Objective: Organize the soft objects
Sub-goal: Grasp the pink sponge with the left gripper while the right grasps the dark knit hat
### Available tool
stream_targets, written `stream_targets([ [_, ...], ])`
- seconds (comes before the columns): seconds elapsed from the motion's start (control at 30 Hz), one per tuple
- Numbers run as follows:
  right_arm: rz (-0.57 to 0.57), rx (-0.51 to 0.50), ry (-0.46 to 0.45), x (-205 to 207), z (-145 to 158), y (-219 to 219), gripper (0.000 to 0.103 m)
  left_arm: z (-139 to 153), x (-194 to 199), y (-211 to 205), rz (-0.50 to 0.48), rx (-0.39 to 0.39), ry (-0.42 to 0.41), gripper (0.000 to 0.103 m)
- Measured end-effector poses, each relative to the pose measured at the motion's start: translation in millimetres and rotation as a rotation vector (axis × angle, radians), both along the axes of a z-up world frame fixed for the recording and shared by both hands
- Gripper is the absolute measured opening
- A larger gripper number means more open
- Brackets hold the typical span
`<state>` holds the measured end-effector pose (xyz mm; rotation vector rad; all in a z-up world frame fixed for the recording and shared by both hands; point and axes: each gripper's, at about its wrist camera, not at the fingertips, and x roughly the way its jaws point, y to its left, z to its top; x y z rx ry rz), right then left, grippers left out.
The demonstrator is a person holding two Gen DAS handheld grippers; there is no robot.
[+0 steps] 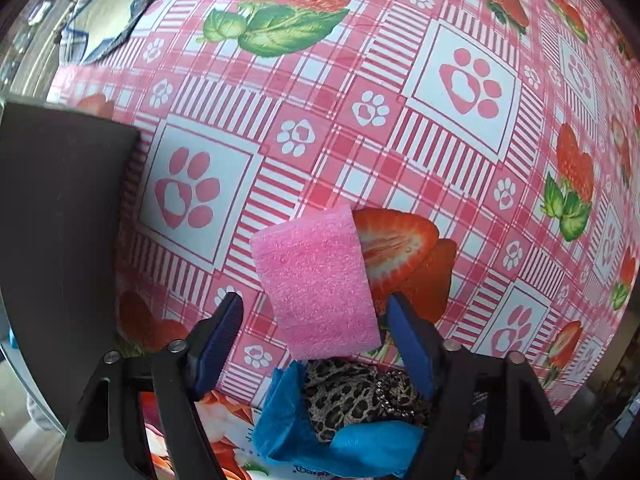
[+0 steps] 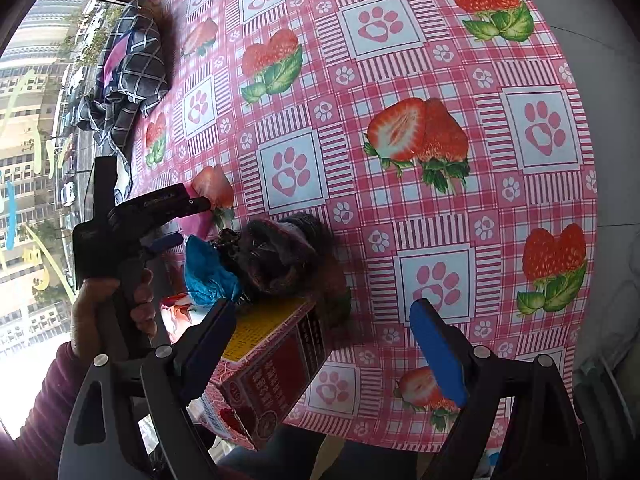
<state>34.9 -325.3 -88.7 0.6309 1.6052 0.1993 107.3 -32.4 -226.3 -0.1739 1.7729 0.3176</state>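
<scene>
Item: pink sponge (image 1: 320, 280), between our left gripper (image 1: 314, 312) jaws, which stand apart, just above the box (image 2: 272, 368). Box already holds blue cloth (image 1: 288, 420) and leopard-print piece (image 1: 348, 396). Right gripper (image 2: 332, 344) jaws apart, empty. Plaid cloth (image 2: 128, 68) remains across the bench (image 2: 400, 220).

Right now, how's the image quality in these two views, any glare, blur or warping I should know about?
Left wrist view: even daylight, heavy fisheye bowing of the checked tablecloth; pink sponge sharp, dark vignette at the corners. Right wrist view: the window is bright, washed out low down; the box near the lens looks slightly soft.
</scene>
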Motion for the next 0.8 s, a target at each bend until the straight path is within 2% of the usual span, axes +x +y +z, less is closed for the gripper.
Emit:
stream_targets([
  [0.03, 0.003, 0.002, 0.001, 2.2, -1.8, 2.2, 0.089, -1.1, 0.2, -2.6, -0.018, -0.001, 0.005, 0.052],
  [0.17, 0.014, 0.025, 0.011, 12.5, -13.2, 13.3, 0.089, 11.9, 9.0, -5.6, -0.071, 0.025, -0.023, 0.052],
  [0.37, 0.069, 0.050, 0.047, 33.7, -44.1, 42.8, 0.089, 61.5, 11.3, -9.2, -0.145, 0.024, -0.108, 0.052],
  [0.43, 0.091, 0.060, 0.083, 37.2, -59.9, 53.2, 0.089, 76.5, 8.1, -12.1, -0.174, 0.014, -0.129, 0.052],
  [0.47, 0.092, 0.064, 0.105, 36.8, -68.3, 56.6, 0.086, 80.6, 7.6, -13.5, -0.185, 0.011, -0.136, 0.052],
  [0.5, 0.089, 0.073, 0.122, 35.0, -74.4, 58.4, 0.072, 87.1, 5.0, -15.9, -0.196, 0.008, -0.142, 0.052],
  [0.53, 0.084, 0.093, 0.135, 33.4, -78.7, 59.3, 0.064, 96.5, 0.0, -13.4, -0.214, 0.002, -0.150, 0.052],
  [0.57, 0.063, 0.131, 0.144, 30.1, -81.7, 59.1, 0.051, 107.1, -6.3, -7.8, -0.231, -0.001, -0.157, 0.052],
  [0.67, 0.051, 0.116, 0.128, 25.4, -75.1, 57.4, 0.041, 117.5, -18.6, -10.6, -0.270, -0.011, -0.166, 0.052],
  [0.8, 0.055, 0.045, 0.063, 20.3, -54.6, 47.8, 0.039, 132.6, -38.7, -19.4, -0.325, -0.019, -0.179, 0.052],
])
